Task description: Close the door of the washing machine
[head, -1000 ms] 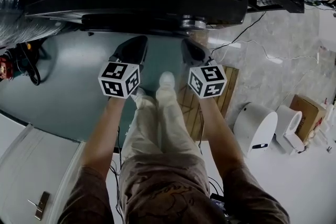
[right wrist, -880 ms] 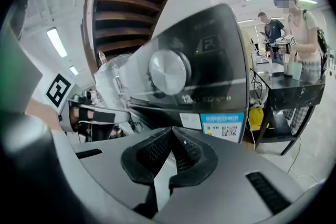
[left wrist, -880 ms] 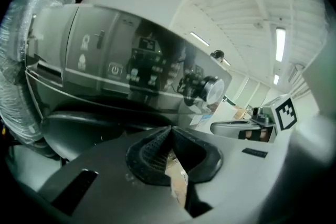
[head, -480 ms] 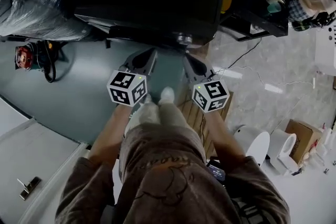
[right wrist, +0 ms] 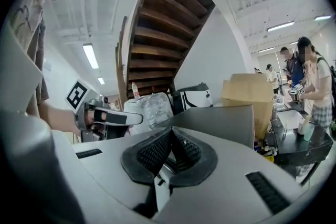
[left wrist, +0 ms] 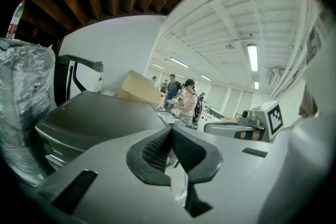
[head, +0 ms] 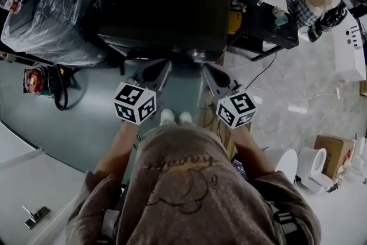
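Left tool [head: 159,67] and right tool [head: 207,70] were held shut, empty; no door was seen open on the washer [head: 166,8]: judged done.

The left tool [head: 162,66] and right tool [head: 205,69] were held side by side ahead of the body, jaws closed, both empty.

Nothing can be read for certain. The sweater [head: 192,198] bears a line of curly script [head: 179,163], too unclear to make out. The left cube [head: 135,103] and right cube [head: 236,109] show only black-and-white square markers.
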